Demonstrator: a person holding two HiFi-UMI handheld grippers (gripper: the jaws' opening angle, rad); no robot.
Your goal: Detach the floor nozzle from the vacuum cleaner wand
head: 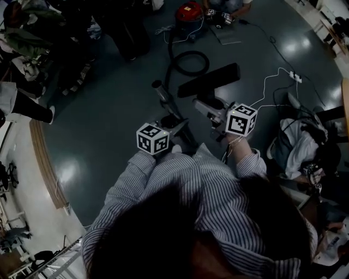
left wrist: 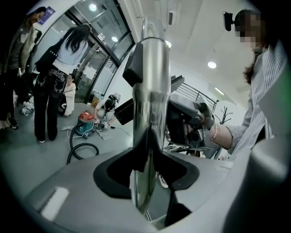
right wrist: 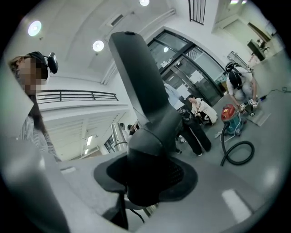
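The silver wand [left wrist: 150,113] runs upright between the jaws of my left gripper [left wrist: 148,175], which is shut on it. A black collar [left wrist: 134,68] sits on the wand near its upper end. My right gripper [right wrist: 145,179] is shut on the neck of the black floor nozzle [right wrist: 138,77]. In the head view the nozzle [head: 210,80] lies crosswise just beyond the right gripper [head: 212,111]. The wand [head: 163,97] slants up-left from the left gripper [head: 170,122]. Its far end appears free and apart from the nozzle.
A black hose [head: 188,62] loops over the grey floor to a red canister vacuum [head: 189,11]. A white cable with a power strip [head: 294,76] trails at the right, above a heap of bags [head: 297,147]. A person in black trousers [left wrist: 45,91] stands beyond.
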